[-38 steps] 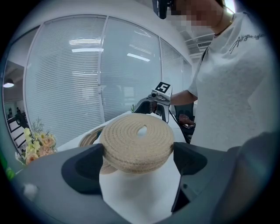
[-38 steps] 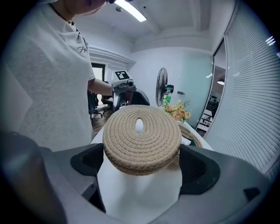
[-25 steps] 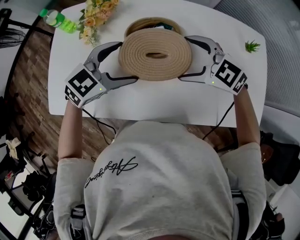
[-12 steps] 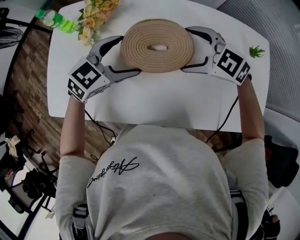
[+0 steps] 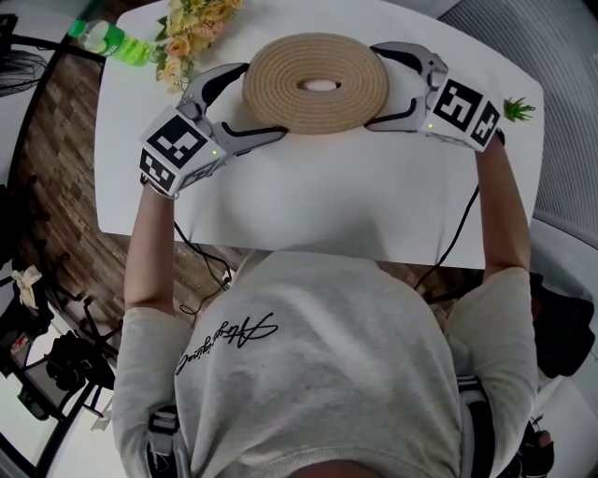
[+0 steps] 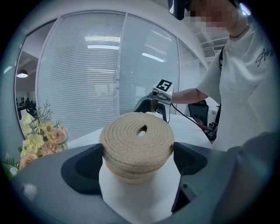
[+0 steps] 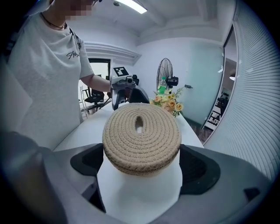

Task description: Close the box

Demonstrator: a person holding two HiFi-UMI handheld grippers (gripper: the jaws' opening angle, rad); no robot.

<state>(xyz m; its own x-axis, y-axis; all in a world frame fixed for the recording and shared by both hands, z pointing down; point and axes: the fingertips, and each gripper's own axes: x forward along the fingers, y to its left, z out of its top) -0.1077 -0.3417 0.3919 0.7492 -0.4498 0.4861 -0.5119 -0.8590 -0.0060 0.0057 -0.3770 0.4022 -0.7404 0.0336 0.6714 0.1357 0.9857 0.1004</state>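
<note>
Claws, two: left claw (image 5: 261,102) and right claw (image 5: 372,86), grey-white plastic shells, each with one black-and-white marker cube.

Head view.
- Lid (image 5: 280,84), one: round, flat, coiled tan rope with a small oval hole at its centre. It lies level on the far half of the table (image 5: 308,196), held between the two claws, which close on it from opposite sides.
- Table, one: white, smooth, with rounded corners.
- Flowers (image 5: 192,28), one bunch, yellow and peach, at the far left corner.
- Bottle (image 5: 107,39), one, green, lying beside the flowers.
- Plant (image 5: 517,109), one, small, green and spiky, at the right edge.
- Left forearm (image 5: 148,243) and right forearm (image 5: 500,215): bare, stretched forward and slightly outward from a pale grey shirt (image 5: 318,373).

Left gripper view.
- Jaws, two, dark grey, pressed against the lid's rim at either side.
- Box (image 6: 133,175), one: same coiled rope. A narrow band of its wall shows just under the lid, which sits on top of it.
- The right claw faces in from beyond the lid.
- Blinds (image 6: 87,78), white, slatted, behind glass panels.

Right gripper view.
- Jaws, two, clamped on the lid's rim in the same manner.
- The left claw is opposite.
- Fan (image 7: 165,74), one, standing at the back of the room.
</note>
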